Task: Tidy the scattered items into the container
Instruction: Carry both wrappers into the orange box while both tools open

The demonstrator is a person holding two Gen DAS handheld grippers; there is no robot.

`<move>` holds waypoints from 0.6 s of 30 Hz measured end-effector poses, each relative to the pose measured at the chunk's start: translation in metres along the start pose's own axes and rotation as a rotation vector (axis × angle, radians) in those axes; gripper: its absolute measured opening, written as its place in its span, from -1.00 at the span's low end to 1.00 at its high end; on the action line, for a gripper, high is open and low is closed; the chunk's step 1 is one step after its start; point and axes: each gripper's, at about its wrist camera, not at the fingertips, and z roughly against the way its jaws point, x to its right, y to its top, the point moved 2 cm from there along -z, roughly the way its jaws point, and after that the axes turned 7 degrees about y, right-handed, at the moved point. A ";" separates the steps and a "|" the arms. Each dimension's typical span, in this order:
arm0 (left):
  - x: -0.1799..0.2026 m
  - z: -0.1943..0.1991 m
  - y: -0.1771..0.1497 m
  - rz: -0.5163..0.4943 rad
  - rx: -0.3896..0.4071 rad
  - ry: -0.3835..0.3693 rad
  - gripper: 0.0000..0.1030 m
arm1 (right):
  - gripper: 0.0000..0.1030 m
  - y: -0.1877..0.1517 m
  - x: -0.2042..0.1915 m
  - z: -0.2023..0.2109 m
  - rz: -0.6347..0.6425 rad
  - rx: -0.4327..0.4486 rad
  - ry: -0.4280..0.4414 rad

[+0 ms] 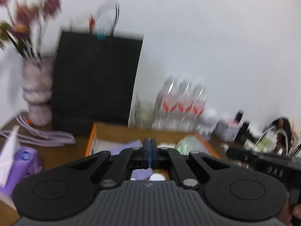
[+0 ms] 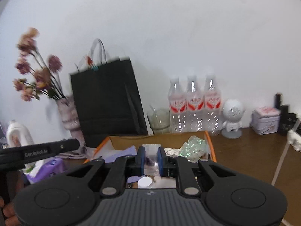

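Both grippers are black with grey ribbed bodies; the right gripper (image 2: 150,160) has blue pads, and the left gripper (image 1: 150,150) shows a thin blue line between its jaws. The container (image 2: 212,146) is a brown cardboard box with orange edges. Inside it lie a lilac cloth (image 2: 120,153), an iridescent green crumpled wrapper (image 2: 193,146) and a white ridged cap (image 2: 144,181). Behind stands a black paper bag (image 2: 105,101) with white handles. A mottled pink and white vase (image 2: 68,113) holds dusty purple flowers (image 2: 37,75). Three clear bottles (image 2: 194,103) carry red and white labels. The table (image 2: 244,150) is brown wood; the wall (image 2: 169,28) is white. A purple tissue pack (image 1: 24,162) sits at the left.
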 end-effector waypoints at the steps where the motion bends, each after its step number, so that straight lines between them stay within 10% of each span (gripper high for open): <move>1: -0.006 -0.024 0.004 0.015 -0.067 -0.010 -0.98 | -0.75 0.010 0.011 -0.020 -0.020 -0.057 0.010; 11: -0.033 -0.162 -0.008 -0.077 -0.335 0.179 -0.91 | -0.75 -0.005 0.052 -0.191 -0.164 -0.493 0.042; 18: -0.039 -0.155 -0.005 -0.041 -0.413 0.136 -0.13 | -0.33 -0.010 0.043 -0.212 -0.135 -0.584 0.022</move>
